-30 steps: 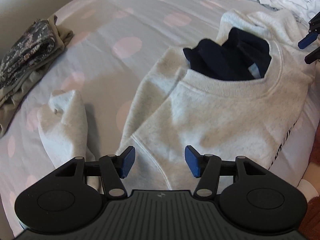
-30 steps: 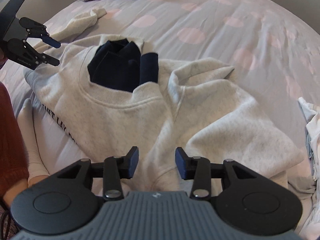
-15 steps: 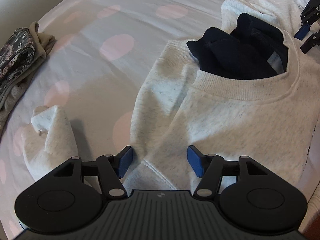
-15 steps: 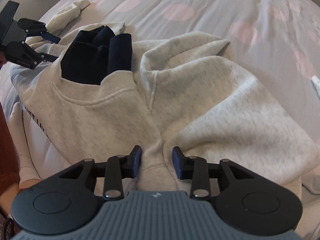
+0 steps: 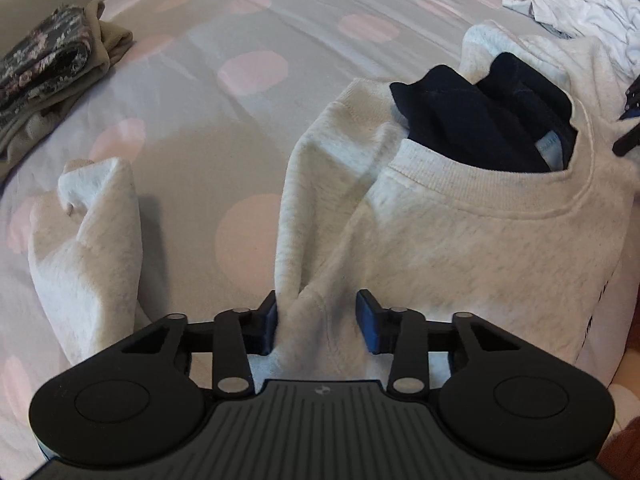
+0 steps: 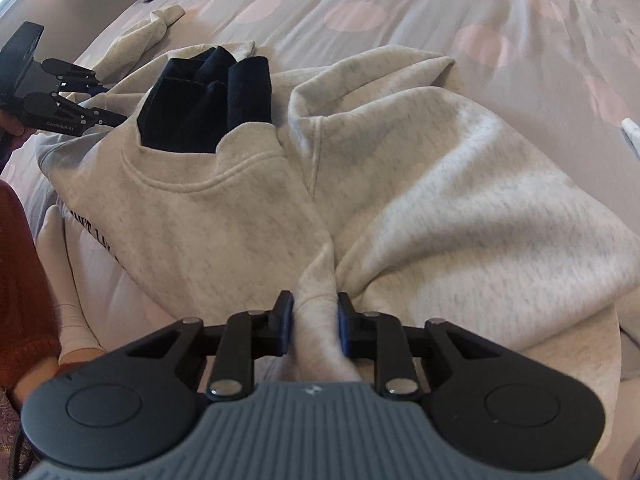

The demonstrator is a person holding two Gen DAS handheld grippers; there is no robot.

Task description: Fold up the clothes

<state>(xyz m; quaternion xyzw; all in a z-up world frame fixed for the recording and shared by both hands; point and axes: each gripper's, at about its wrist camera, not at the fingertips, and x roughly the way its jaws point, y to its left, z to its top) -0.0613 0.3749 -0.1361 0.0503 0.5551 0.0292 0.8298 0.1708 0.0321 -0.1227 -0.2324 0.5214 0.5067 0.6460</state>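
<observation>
A light grey sweatshirt (image 5: 460, 248) lies chest up on the bed, with a dark navy garment (image 5: 480, 128) bunched inside its neck opening. My left gripper (image 5: 316, 322) has sweatshirt shoulder fabric between its jaws, still partly apart around the bunch. My right gripper (image 6: 314, 320) is shut on a fold of the same sweatshirt (image 6: 440, 208) at the other shoulder seam. The navy garment (image 6: 204, 108) also shows in the right wrist view. The left gripper (image 6: 84, 98) appears there at the far left. One sleeve (image 5: 84, 240) lies crumpled to the left.
The bedsheet (image 5: 248, 68) is lilac with pink dots. A folded floral and khaki pile (image 5: 44, 76) sits at the far left. Crumpled white clothes (image 5: 580, 4) lie at the far right. A person's red sleeve (image 6: 20, 280) and white sock (image 6: 64, 292) are at the bed's near edge.
Both grippers moved down onto the sweatshirt's shoulders. The right gripper closed on a fold; the left jaws narrowed around fabric and the shoulder is lifted slightly.
</observation>
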